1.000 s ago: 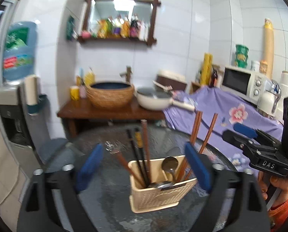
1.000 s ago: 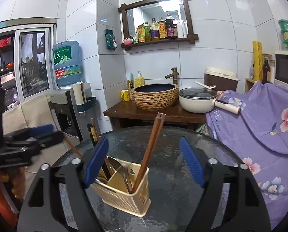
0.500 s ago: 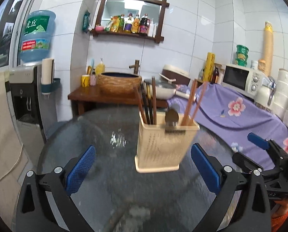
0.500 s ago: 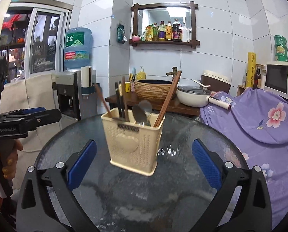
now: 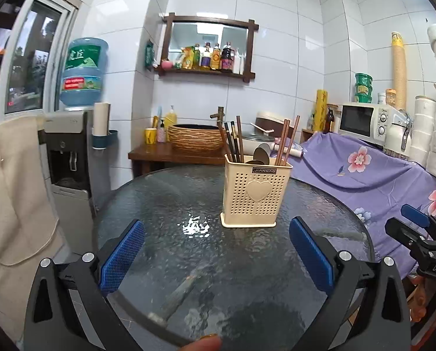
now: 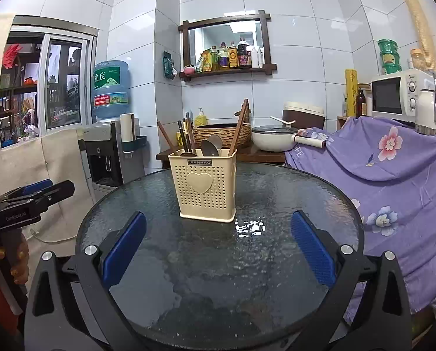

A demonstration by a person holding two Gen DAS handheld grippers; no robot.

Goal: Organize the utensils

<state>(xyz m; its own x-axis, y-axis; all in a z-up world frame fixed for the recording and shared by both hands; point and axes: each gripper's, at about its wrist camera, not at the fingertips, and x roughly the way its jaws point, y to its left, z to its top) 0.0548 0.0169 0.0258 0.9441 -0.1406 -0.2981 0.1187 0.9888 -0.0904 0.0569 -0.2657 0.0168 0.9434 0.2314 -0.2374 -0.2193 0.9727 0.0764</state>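
Note:
A cream perforated utensil holder (image 5: 254, 194) with a heart on its front stands upright on the round glass table (image 5: 171, 204); it also shows in the right wrist view (image 6: 207, 188). It holds dark chopsticks (image 5: 235, 140), brown chopsticks (image 5: 288, 142) and metal spoons (image 6: 209, 147). My left gripper (image 5: 216, 256) is open and empty, well back from the holder, near the table's front edge. My right gripper (image 6: 218, 251) is open and empty, also back from the holder. Each gripper shows at the side of the other's view.
A purple flowered cloth (image 6: 393, 169) covers furniture right of the table. A water dispenser (image 5: 68, 158) stands at the left. A wooden counter behind carries a woven basin (image 5: 195, 137) and a white pot (image 6: 273, 137). A microwave (image 5: 364, 122) sits at the right.
Both grippers have pulled back and lowered from above the holder to the table's near edge. The holder now looks smaller and farther off. Both stay open and empty.

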